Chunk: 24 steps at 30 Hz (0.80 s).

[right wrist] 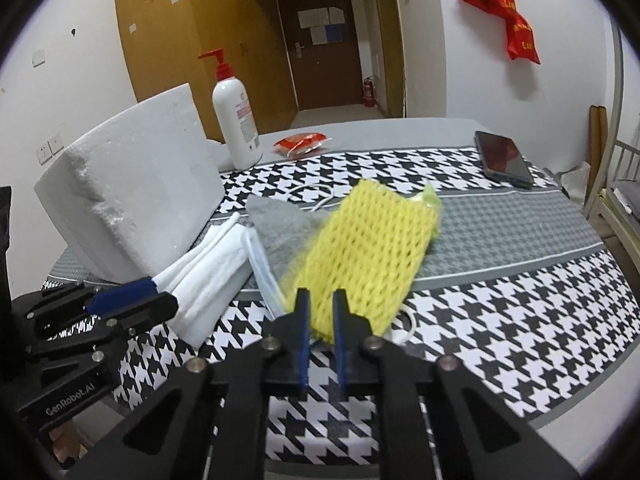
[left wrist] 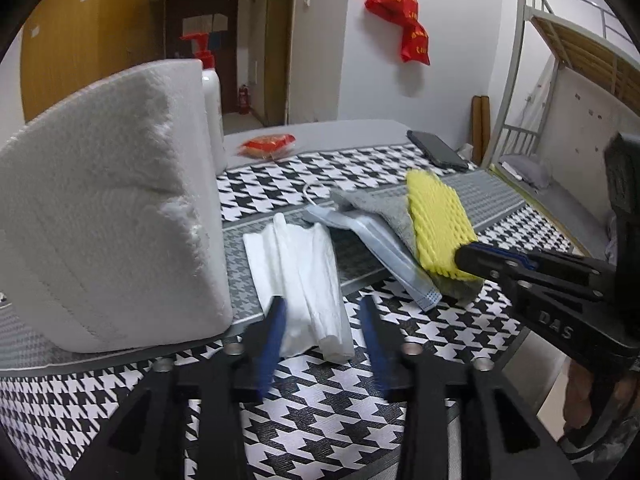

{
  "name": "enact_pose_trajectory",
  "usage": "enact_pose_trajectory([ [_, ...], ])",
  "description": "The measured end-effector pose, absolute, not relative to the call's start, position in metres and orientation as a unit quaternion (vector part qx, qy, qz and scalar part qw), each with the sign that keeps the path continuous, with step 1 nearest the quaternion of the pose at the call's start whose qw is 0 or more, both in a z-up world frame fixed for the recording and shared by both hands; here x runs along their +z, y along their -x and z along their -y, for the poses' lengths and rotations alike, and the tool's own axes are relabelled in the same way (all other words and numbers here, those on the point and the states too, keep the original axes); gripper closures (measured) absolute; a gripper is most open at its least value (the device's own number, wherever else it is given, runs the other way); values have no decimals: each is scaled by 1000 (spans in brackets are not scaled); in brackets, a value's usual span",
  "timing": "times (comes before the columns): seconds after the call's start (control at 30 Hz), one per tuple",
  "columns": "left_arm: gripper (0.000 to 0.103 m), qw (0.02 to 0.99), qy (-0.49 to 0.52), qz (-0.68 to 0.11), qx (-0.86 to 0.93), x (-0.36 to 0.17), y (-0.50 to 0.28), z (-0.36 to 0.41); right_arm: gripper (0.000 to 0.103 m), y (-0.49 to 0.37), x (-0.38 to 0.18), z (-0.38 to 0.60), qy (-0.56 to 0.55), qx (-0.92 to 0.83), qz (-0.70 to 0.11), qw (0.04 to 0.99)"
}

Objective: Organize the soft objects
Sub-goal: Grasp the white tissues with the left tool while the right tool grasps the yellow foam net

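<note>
A yellow foam net sleeve (right wrist: pixel 360 252) lies on a grey cloth (right wrist: pixel 280 228) on the houndstooth tablecloth. My right gripper (right wrist: pixel 321 304) is shut on the sleeve's near end; it shows in the left wrist view (left wrist: pixel 466 258) pinching the sleeve (left wrist: pixel 436 220). A light blue face mask (left wrist: pixel 380 248) lies under the grey cloth (left wrist: pixel 384 208). A folded white cloth (left wrist: pixel 300 272) lies in front of my left gripper (left wrist: pixel 322 312), which is open with its jaws on either side of the cloth's near end. In the right wrist view the left gripper (right wrist: pixel 148 294) touches the white cloth (right wrist: pixel 208 284).
A large white foam block (left wrist: pixel 108 208) stands at the left. Behind it stands a white pump bottle (right wrist: pixel 236 120) with a red top. A red packet (right wrist: pixel 300 142) and a black phone (right wrist: pixel 504 160) lie at the far side. A bunk bed (left wrist: pixel 568 100) is at the right.
</note>
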<state>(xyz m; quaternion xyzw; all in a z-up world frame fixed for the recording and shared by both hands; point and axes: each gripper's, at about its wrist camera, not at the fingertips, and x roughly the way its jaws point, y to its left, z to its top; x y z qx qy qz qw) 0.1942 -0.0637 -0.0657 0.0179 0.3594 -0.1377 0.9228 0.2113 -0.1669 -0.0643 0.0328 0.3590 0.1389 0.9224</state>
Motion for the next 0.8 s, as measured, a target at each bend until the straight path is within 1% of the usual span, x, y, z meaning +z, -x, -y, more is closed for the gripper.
enact_pose_trajectory([
  [0.03,55,924,-17,-357,-137,-64,-194,63,92,-209,-63,168,-33,138,-357,923],
  [0.07,46,925,-17,-355,-136,-63,-193,63,92,-205,-62,171,-33,137,-354,924],
  [0.1,40,926,-17,-353,-133,-62,-193,62,92,-201,-60,175,-36,135,-352,925],
  [0.13,32,929,-18,-347,-127,-60,-192,62,92,-198,-59,178,-38,133,-350,926],
  [0.17,27,931,-19,-343,-124,-59,-192,62,92,-194,-58,182,-41,131,-348,927],
  [0.23,22,933,-23,-339,-120,-58,-194,63,92,-192,-55,189,-58,131,-348,926],
  [0.27,22,933,-26,-340,-119,-58,-195,65,91,-192,-54,193,-71,134,-346,926],
  [0.3,22,932,-30,-341,-118,-58,-197,66,88,-192,-53,194,-73,135,-345,926],
  [0.33,22,931,-36,-343,-119,-60,-199,69,82,-193,-52,195,-71,130,-343,928],
  [0.4,22,929,-46,-348,-115,-64,-203,73,37,-197,-51,194,-68,121,-339,930],
  [0.43,22,929,-47,-349,-115,-65,-207,74,30,-199,-51,194,-69,123,-339,930],
  [0.47,22,928,-46,-351,-116,-66,-210,76,28,-200,-50,194,-75,122,-334,932],
  [0.6,22,925,-45,-360,-114,-71,-218,76,28,-208,-52,193,-73,128,-336,930],
  [0.63,23,924,-45,-364,-111,-73,-220,75,28,-211,-53,193,-73,127,-338,930],
  [0.7,30,922,-44,-368,-112,-75,-221,75,28,-217,-55,194,-75,127,-342,928],
  [0.77,39,919,-43,-375,-113,-78,-224,75,28,-223,-58,195,-79,127,-345,926],
  [0.8,41,917,-45,-379,-113,-80,-224,75,28,-226,-60,195,-80,128,-348,925],
])
